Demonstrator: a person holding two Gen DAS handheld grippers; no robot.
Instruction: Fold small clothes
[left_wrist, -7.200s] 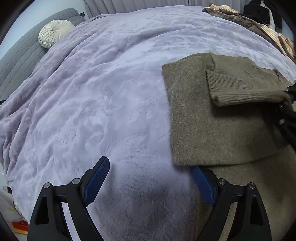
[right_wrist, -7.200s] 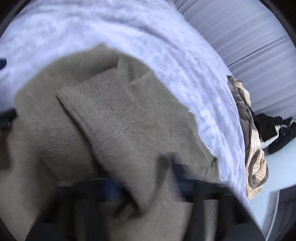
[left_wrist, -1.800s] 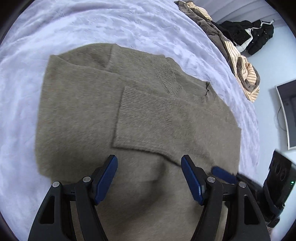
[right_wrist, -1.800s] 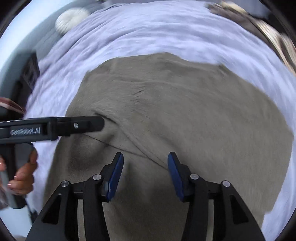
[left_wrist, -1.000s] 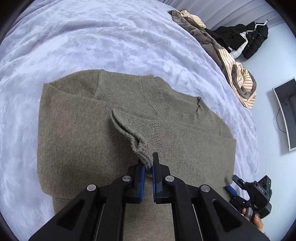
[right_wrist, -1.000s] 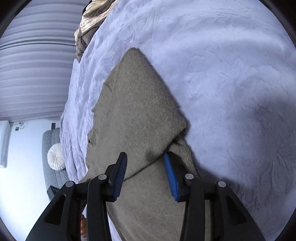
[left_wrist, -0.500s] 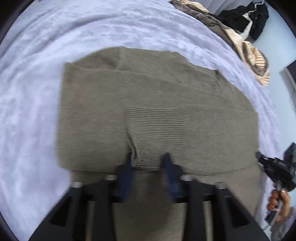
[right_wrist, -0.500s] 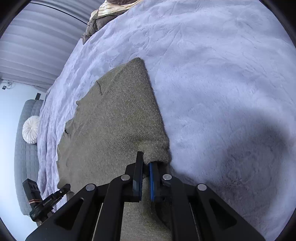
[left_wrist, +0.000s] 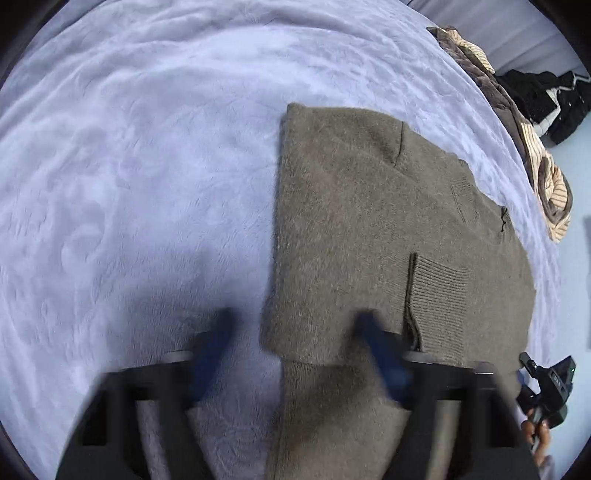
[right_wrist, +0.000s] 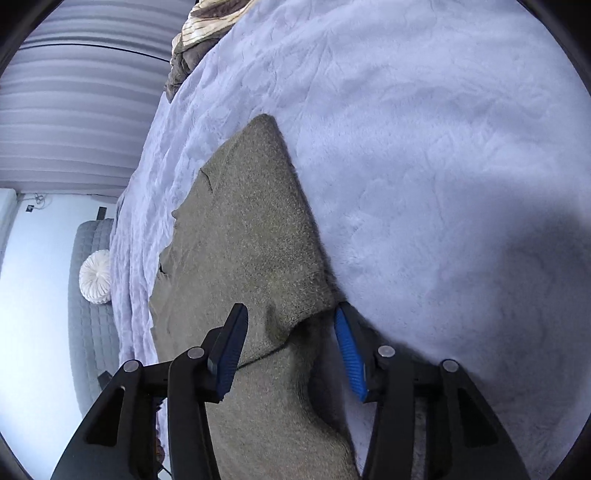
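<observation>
Two tools are working over one olive-brown sweater (left_wrist: 369, 229), which is lying folded on the lavender blanket (left_wrist: 140, 177) covering the bed. Nearest the left wrist view, the left tool (left_wrist: 295, 354) is appearing blurred, its blue pads standing apart; its jaws are closing, with the lower left corner of the folded sweater panel sitting between them, and the pads are not pressing on the knit. Just beside its right pad, a ribbed cuff (left_wrist: 439, 295) is lying flat on the sweater body. At the lower right edge of that view, a person's hand (left_wrist: 539, 435) is gripping the other tool's handle.

In the right wrist view, the right tool (right_wrist: 291, 354) is standing released, its jaws opening, with a raised fold corner of the sweater (right_wrist: 251, 236) lying between the pads and clear of both.

Farther off, a heap of striped and brown garments (left_wrist: 532, 147) is resting at the bed's edge, with black clothing (left_wrist: 535, 92) beyond it. A round white cushion (right_wrist: 95, 277) is leaning against a grey quilted headboard (right_wrist: 88, 332), and grey pleated curtains (right_wrist: 74, 110) are hanging behind.
</observation>
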